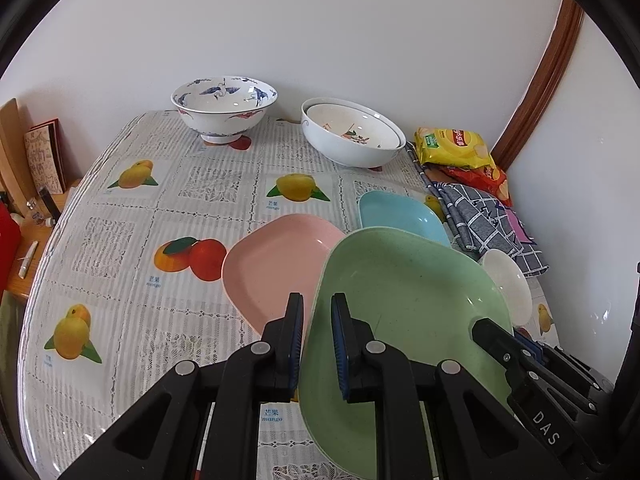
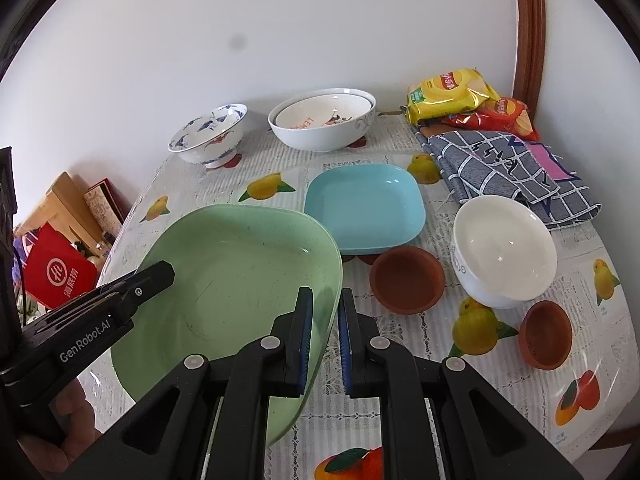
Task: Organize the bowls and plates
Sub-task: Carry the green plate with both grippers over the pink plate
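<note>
A green plate [image 1: 400,300] [image 2: 232,280] hangs tilted above the table, held from two sides. My left gripper [image 1: 317,306] is shut on its left rim, and my right gripper [image 2: 326,300] is shut on its right rim. Each gripper shows in the other's view, at the plate's far edge. A pink plate [image 1: 276,264] lies on the table, partly under the green one and hidden in the right wrist view. Behind it lies a blue plate [image 1: 400,216] [image 2: 364,204]. A plain white bowl [image 2: 504,248] stands to the right.
At the back stand a blue-patterned bowl [image 1: 224,108] and two nested white bowls [image 1: 352,132]. Two small brown dishes [image 2: 406,276] [image 2: 546,334] sit near the white bowl. Snack bags [image 2: 448,94] and a checked cloth [image 2: 504,168] fill the back right corner. A low side table with clutter [image 1: 36,200] stands left.
</note>
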